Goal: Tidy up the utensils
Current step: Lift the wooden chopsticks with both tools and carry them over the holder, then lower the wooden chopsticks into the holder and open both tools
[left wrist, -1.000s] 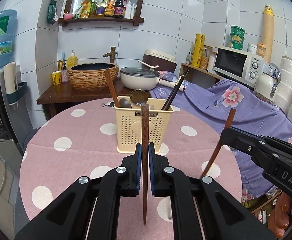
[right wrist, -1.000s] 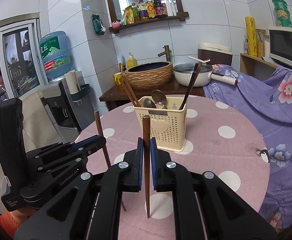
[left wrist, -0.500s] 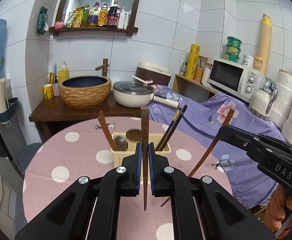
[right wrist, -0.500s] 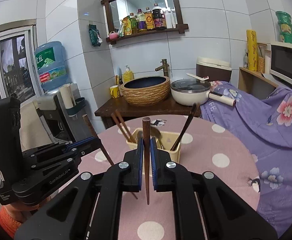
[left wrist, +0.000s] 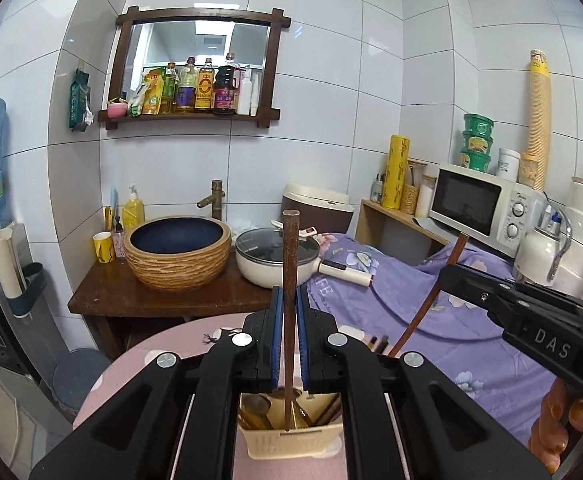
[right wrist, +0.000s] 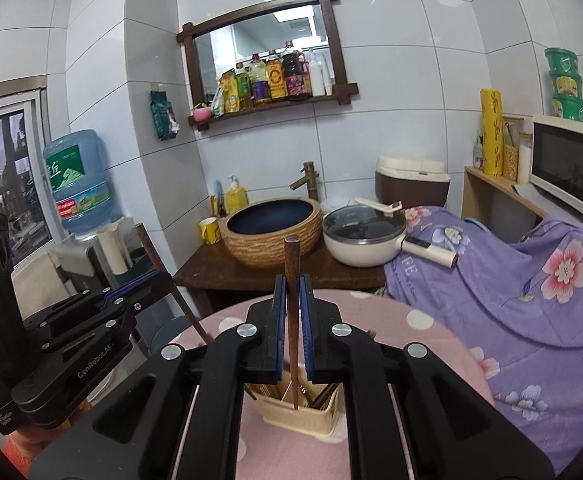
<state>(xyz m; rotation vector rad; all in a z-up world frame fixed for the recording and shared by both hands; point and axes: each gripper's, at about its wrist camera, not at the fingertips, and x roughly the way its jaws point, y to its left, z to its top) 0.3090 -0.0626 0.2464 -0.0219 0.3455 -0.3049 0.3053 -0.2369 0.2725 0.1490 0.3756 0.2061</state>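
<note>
My left gripper (left wrist: pixel 290 308) is shut on a brown wooden chopstick (left wrist: pixel 290 264) held upright, its lower tip over the cream utensil holder (left wrist: pixel 291 442). My right gripper (right wrist: pixel 292 300) is shut on a second brown chopstick (right wrist: pixel 292 276), also upright, its tip over the same holder (right wrist: pixel 299 410). The holder stands on the pink polka-dot table (right wrist: pixel 431 344) and holds spoons and dark chopsticks. Each gripper shows in the other's view, the right one (left wrist: pixel 443 276) and the left one (right wrist: pixel 163 276).
Behind the table stands a wooden counter (left wrist: pixel 163 300) with a woven basin (left wrist: pixel 177 250) and a white lidded pot (left wrist: pixel 277 258). A purple floral cloth (right wrist: pixel 531 280) covers the surface at right, with a microwave (left wrist: pixel 479 208). A water dispenser (right wrist: pixel 79 184) stands left.
Both grippers have risen and moved forward over the holder. The holder now sits low between the fingers, with both chopstick tips above its opening.
</note>
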